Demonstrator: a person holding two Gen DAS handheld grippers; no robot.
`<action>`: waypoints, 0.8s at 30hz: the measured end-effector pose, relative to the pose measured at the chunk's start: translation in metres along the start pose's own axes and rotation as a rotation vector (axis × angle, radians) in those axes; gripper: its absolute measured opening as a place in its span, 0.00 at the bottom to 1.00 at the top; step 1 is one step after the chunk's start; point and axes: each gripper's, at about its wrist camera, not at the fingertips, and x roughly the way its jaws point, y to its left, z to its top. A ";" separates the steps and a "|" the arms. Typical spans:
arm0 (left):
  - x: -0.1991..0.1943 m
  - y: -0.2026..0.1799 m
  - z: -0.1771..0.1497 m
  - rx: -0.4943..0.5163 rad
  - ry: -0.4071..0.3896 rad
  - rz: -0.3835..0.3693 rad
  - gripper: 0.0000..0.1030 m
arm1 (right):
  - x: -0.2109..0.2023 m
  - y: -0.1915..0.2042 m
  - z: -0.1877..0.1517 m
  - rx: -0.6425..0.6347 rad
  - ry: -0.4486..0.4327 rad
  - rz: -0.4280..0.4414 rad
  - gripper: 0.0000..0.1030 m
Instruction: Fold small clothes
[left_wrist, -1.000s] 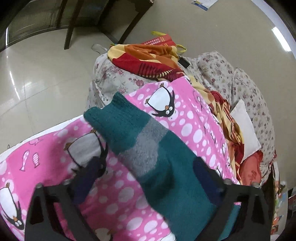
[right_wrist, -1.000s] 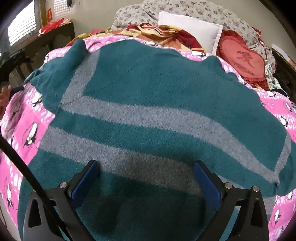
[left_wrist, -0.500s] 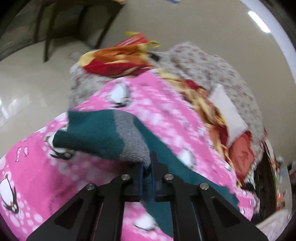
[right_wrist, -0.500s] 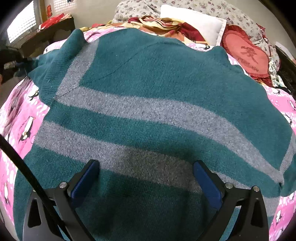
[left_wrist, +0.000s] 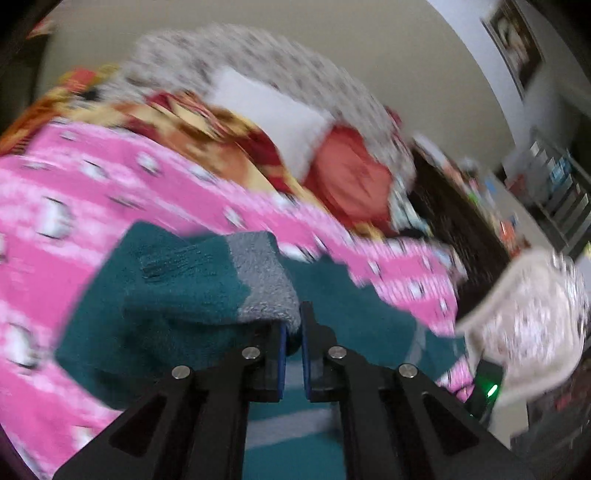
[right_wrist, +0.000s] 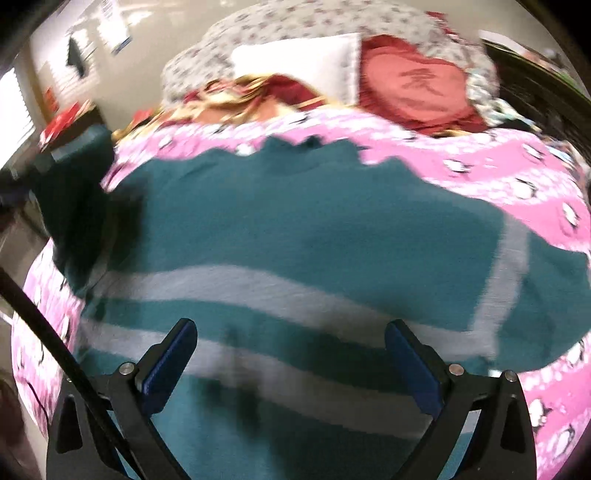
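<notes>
A pink penguin blanket (right_wrist: 461, 147) covered the bed. The teal sweater (right_wrist: 314, 221) was spread there; its sleeve (left_wrist: 229, 280) was pinched by the left gripper (left_wrist: 292, 332), apparently raised leftward. The right gripper (right_wrist: 291, 354) was held wide apart, empty, above the body.

the left tongs (left_wrist: 292, 332), spread wide around the teal sleeve (left_wrist: 192, 280) a second ago, have closed on its grey band and lifted it, carrying it in over the sweater body (right_wrist: 314, 229); the right tongs (right_wrist: 290, 354) have pulled back, so more pink blanket (right_wrist: 480, 155) shows beyond the collar
</notes>
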 end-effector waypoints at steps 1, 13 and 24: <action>0.020 -0.011 -0.008 0.029 0.048 -0.025 0.06 | -0.003 -0.007 0.000 0.019 -0.004 -0.005 1.00; -0.006 -0.040 -0.032 0.184 0.085 -0.074 0.66 | -0.010 -0.037 -0.002 0.105 -0.018 -0.013 1.00; -0.079 0.044 -0.011 0.053 -0.019 0.130 0.77 | -0.013 0.061 -0.004 -0.192 -0.097 0.116 1.00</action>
